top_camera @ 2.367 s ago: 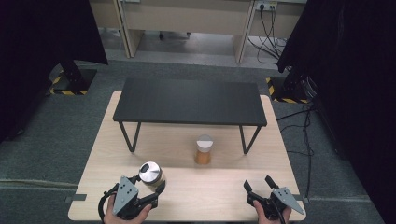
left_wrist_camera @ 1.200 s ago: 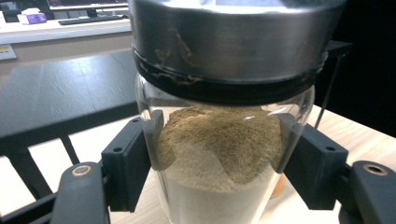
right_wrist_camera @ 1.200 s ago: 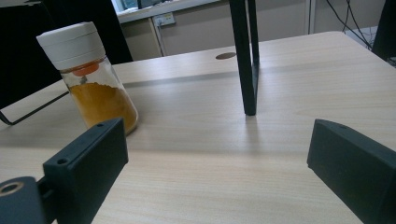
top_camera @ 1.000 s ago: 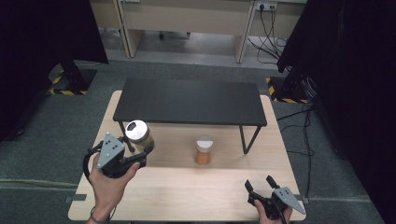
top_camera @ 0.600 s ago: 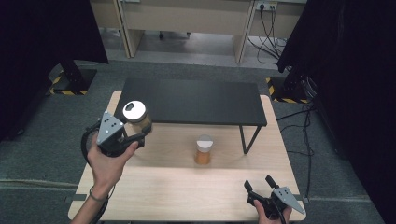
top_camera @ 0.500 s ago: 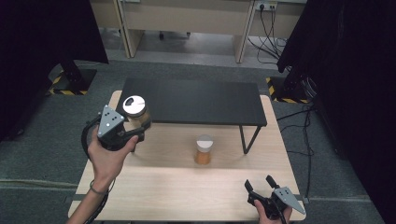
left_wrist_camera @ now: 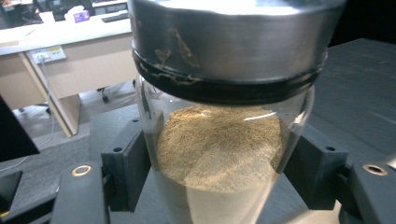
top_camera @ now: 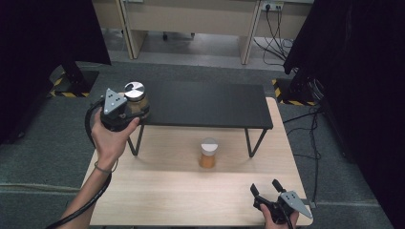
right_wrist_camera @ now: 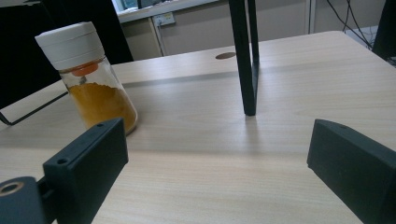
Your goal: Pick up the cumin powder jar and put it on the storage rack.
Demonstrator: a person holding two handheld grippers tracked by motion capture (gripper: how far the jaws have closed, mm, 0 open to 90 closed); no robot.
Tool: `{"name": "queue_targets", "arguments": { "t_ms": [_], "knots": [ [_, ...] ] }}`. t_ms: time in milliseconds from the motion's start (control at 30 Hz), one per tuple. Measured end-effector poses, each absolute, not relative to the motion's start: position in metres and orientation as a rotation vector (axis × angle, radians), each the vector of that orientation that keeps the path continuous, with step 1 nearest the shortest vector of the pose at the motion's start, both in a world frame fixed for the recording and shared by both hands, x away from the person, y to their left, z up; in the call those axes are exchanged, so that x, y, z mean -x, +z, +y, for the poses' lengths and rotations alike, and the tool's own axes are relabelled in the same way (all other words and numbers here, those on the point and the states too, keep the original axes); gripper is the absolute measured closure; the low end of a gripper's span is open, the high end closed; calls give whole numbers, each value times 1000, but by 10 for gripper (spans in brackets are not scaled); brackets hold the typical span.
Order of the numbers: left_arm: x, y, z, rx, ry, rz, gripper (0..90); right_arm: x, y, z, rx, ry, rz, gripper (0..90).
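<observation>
The left gripper (top_camera: 125,110) pinches a jar (top_camera: 135,98) of tan powder between its jaws, holding it at the left end of the black shelf (top_camera: 205,104) (I can't tell whether the jar's base touches the top). Under the shelf's front edge, an orange jar (top_camera: 208,152) stands on the table (top_camera: 191,191). The right gripper (top_camera: 269,190) sits low, near the table's front right corner, jaws spread and holding nothing.

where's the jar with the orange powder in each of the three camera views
High view: orange-powder jar at table centre, in front of the black shelf.
Left gripper view: not in it.
Right gripper view: orange-powder jar upper left, beyond the left jaw.
Shared landmark: the shelf's right leg.
</observation>
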State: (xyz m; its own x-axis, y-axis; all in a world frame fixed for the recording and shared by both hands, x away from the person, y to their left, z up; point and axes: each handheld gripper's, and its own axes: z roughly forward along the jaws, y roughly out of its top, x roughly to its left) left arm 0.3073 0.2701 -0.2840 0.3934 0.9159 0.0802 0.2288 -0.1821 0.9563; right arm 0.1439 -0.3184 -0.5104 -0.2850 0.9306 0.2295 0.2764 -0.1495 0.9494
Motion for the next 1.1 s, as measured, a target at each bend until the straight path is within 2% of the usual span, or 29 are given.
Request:
{"name": "queue_targets", "arguments": {
  "t_ms": [433, 1100],
  "knots": [
    [-332, -294, 271, -1656, 845, 1093, 300, -145, -511, -317, -1382, 1466, 1554, 53],
    [-337, -308, 273, -1593, 834, 1095, 297, -145, -511, -318, -1389, 1465, 1553, 53]
  ]
}}
